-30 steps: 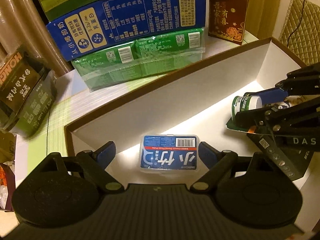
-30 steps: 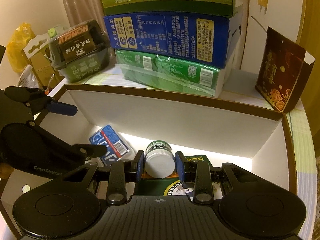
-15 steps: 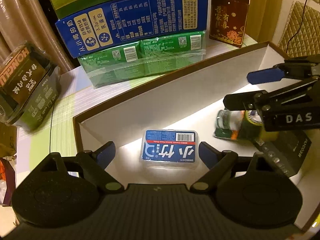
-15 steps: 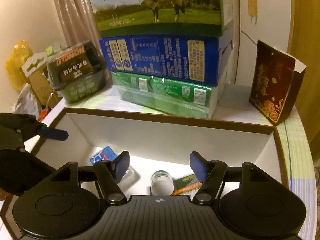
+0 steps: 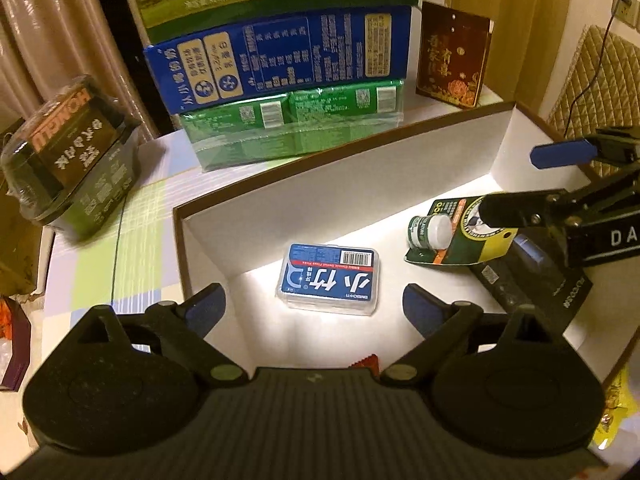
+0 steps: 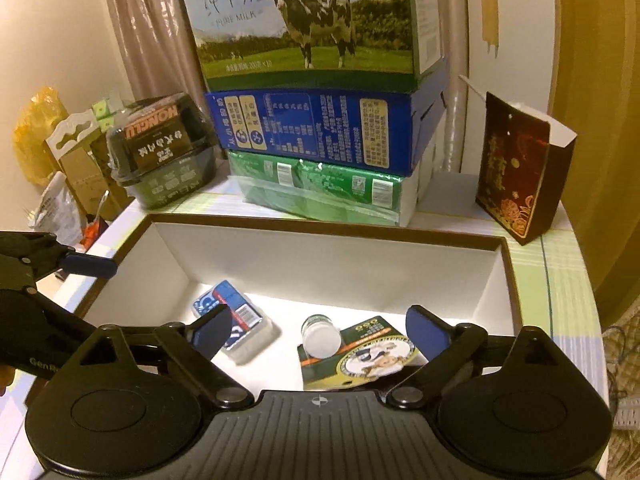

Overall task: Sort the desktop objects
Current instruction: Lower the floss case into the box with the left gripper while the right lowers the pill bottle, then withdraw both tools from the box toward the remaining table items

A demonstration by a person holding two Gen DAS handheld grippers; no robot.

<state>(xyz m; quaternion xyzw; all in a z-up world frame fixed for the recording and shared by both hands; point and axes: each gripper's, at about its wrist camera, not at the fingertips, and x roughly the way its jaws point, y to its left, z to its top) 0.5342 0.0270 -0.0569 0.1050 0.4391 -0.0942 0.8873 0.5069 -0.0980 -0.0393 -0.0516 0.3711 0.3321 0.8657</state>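
Small white-capped bottle [image 6: 320, 335] now lies released in the box [image 6: 320, 232], the right gripper [image 6: 318, 330] opening empty above it, the left gripper [image 5: 314, 306] also spreading, so another item is sorted.

The left tongs [image 5: 314, 306] are hanging over the white cardboard box with brown rim [image 5: 340, 148], their jaws opening with nothing between them. A blue flat plastic case [image 5: 330, 278] is lying on the box floor. Near it, a small green bottle with white cap [image 5: 428, 230] is resting on a dark green card [image 5: 460, 244], under the right tongs [image 5: 524, 184].
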